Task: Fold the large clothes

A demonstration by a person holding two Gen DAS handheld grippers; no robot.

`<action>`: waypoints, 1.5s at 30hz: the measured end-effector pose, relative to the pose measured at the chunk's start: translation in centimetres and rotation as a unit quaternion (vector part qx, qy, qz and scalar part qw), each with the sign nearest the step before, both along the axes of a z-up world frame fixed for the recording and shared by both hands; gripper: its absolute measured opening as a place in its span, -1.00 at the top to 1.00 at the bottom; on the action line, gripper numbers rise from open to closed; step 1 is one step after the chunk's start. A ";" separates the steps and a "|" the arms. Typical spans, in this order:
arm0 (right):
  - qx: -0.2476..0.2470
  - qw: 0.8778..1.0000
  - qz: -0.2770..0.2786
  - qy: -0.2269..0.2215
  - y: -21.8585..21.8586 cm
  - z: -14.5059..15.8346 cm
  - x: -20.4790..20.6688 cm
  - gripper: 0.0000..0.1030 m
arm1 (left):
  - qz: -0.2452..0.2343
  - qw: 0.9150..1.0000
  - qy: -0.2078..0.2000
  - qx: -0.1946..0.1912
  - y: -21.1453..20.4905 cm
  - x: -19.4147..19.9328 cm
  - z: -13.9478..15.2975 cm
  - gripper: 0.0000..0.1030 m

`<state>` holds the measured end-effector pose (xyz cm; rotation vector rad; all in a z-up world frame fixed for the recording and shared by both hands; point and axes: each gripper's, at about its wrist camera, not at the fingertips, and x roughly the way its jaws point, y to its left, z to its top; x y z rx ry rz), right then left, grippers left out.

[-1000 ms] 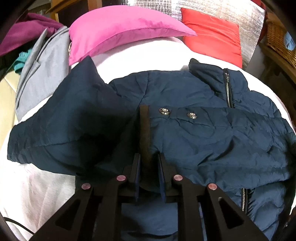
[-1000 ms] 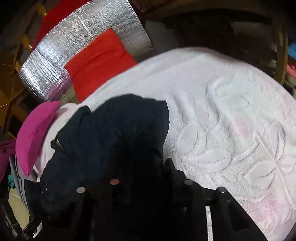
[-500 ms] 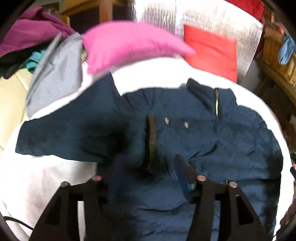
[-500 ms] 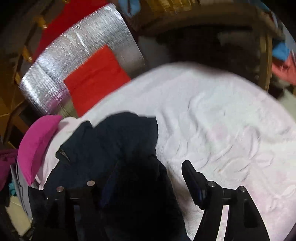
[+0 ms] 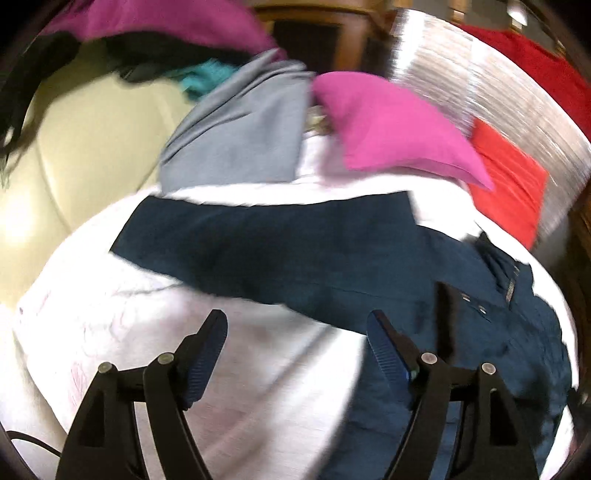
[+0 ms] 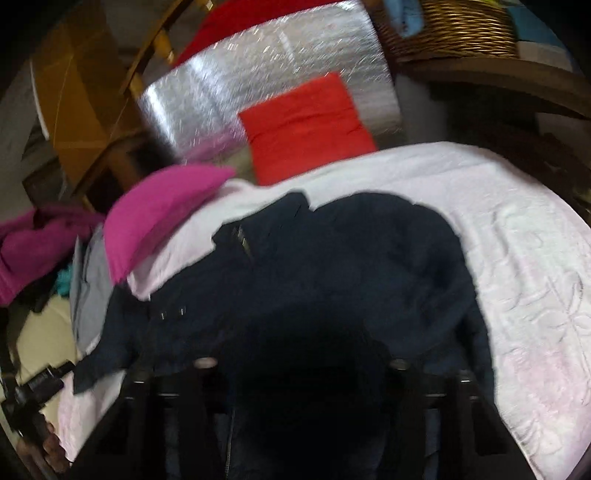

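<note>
A navy padded jacket (image 5: 461,332) lies on the white bedspread (image 5: 258,387), zip and two snaps showing, with one sleeve (image 5: 258,243) stretched out to the left. My left gripper (image 5: 297,336) hovers over bare bedspread just in front of that sleeve. Its jaws are opening and nothing is between its blue pads (image 5: 207,354). In the right wrist view the jacket (image 6: 369,266) fills the middle. My right gripper (image 6: 301,354) is low over its dark body with jaws closing. Its fingertips are lost against the dark cloth, so a grip cannot be told.
A pink pillow (image 5: 391,125), a red cushion (image 5: 509,184) and a silver foil panel (image 5: 480,92) stand at the bed's head. A grey garment (image 5: 243,140) and a clothes pile (image 5: 155,33) lie at the left by a cream seat (image 5: 74,147). A wicker basket (image 6: 454,29) sits on a shelf.
My left gripper let go of the jacket's front flap, opened wide and swung left over the bedspread. My right gripper opened, drew back and rose, so more of the jacket shows.
</note>
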<state>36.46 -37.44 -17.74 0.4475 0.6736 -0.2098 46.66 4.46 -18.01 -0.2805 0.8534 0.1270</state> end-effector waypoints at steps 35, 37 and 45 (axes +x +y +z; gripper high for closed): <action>0.007 0.999 -0.016 0.047 -0.4 -3.0 2.1 0.21 | 0.113 0.938 0.027 -0.326 13.1 6.5 -9.8 0.29; 0.006 0.999 -0.017 0.047 -0.5 -3.0 2.0 0.21 | 0.115 0.938 0.024 -0.326 13.2 6.5 -9.8 0.39; 0.004 0.999 -0.022 0.047 -1.2 -2.9 1.6 0.21 | 0.113 0.965 0.013 -0.237 11.7 7.0 -5.9 0.67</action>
